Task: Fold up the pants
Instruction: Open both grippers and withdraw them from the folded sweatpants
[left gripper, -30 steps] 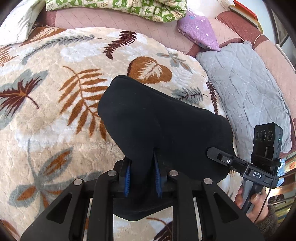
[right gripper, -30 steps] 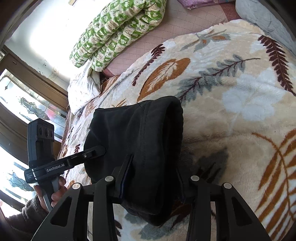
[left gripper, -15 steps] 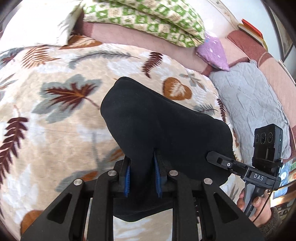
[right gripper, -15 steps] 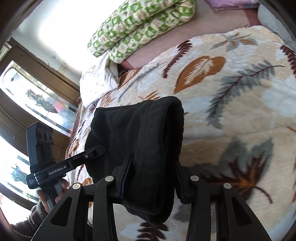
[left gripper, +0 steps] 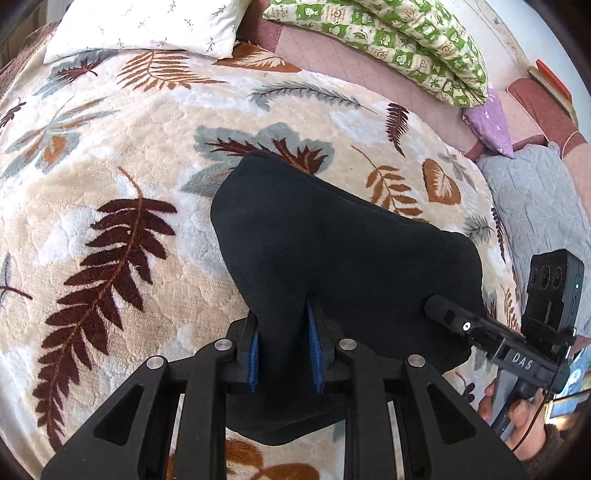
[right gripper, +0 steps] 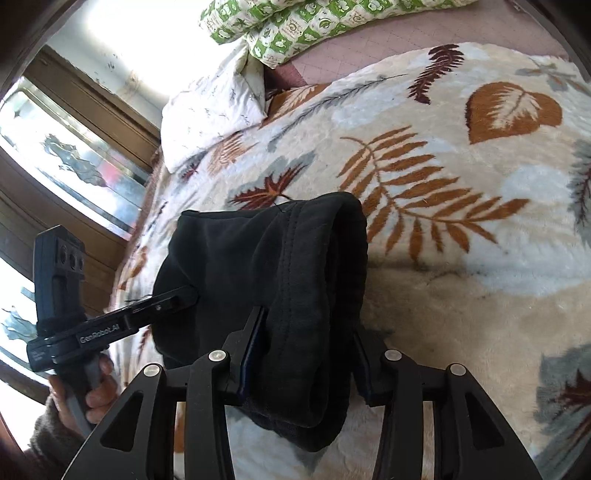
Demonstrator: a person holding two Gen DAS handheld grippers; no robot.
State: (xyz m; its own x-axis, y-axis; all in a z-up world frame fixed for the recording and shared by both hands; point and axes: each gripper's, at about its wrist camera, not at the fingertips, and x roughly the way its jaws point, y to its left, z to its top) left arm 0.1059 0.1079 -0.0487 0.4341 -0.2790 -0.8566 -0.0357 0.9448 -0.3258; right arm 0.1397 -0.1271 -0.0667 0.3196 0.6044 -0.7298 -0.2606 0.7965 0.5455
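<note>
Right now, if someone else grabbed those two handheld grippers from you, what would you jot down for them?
Left gripper: closed on one end of the black pants, jaws starting to open, cloth between the blue pads.
Right gripper: holds the thick bundled end with the stitched seam, jaws also easing open.
Pants: already doubled into a compact bundle, held between both grippers over the leaf-print blanket on the bed.
Done: the main folds, judging by the layers.
Left: probably lay the bundle flat on the blanket, let go, tidy the edges. The white pillow and green quilt lie beyond, out of the way.
</note>
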